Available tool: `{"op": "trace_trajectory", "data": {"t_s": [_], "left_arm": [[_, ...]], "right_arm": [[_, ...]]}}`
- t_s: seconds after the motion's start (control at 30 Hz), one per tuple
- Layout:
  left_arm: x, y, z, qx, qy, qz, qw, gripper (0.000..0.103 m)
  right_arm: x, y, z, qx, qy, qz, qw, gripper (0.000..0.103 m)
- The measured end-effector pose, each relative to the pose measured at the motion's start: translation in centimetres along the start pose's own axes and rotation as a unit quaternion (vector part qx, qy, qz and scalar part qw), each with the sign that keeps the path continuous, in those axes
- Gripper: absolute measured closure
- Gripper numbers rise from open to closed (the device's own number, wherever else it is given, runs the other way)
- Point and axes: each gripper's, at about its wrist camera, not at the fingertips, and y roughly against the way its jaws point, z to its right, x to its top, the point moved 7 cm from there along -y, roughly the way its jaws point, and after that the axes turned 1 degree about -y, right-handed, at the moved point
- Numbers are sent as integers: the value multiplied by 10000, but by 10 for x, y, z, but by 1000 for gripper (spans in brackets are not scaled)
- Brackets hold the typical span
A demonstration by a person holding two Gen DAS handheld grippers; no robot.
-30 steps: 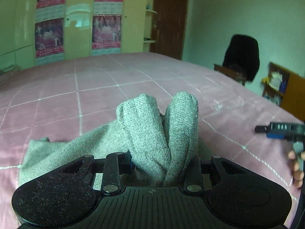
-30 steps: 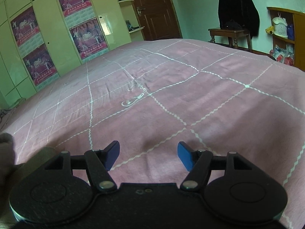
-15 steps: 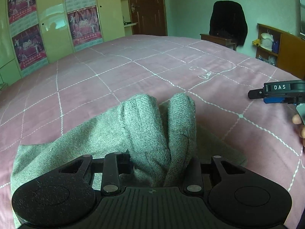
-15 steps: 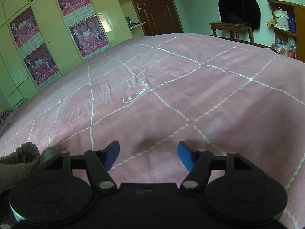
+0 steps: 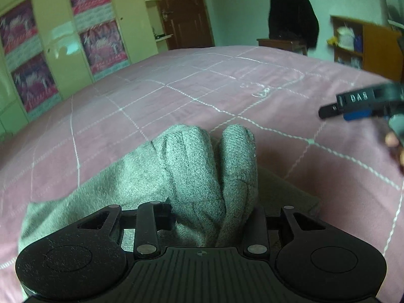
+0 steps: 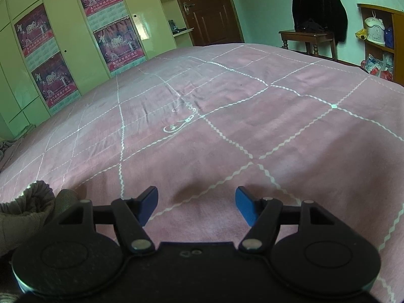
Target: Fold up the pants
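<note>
Bunching between jaws of left hand-held gripper [image 5: 213, 217]: thick fold of grey knit pants [image 5: 197, 166]; jaws are opening, fabric in gap, pads seem pressing on it. Rest of pants lies flat on pink quilted bed [image 5: 176, 96], toward left. Right hand-held gripper [image 6: 196, 208] spread wide, blue pads [image 6: 244, 208] with nothing between, hovers over bedspread. Pants bundle visible at its left edge. Black jacket [image 6: 319, 2] hangs on chair behind bed.
</note>
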Motion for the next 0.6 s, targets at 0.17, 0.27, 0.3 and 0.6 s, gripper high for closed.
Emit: {"op": "trace_trajectory", "data": {"t_s": [0.17, 0.27, 0.3, 0.6], "left_arm": [[6, 3, 24, -787, 265, 94, 9965, 12], [10, 6, 37, -1004, 352, 171, 9942, 2], [12, 9, 36, -1052, 441, 234, 9932, 2], [-50, 109, -46, -237, 1440, 867, 9855, 2]], "right_arm": [[0, 0, 0, -3, -2, -1, 10000, 35], [-1, 0, 1, -16, -38, 5, 10000, 35], [-1, 1, 1, -20, -50, 14, 10000, 35], [4, 23, -1, 246, -108, 359, 9990, 35]]}}
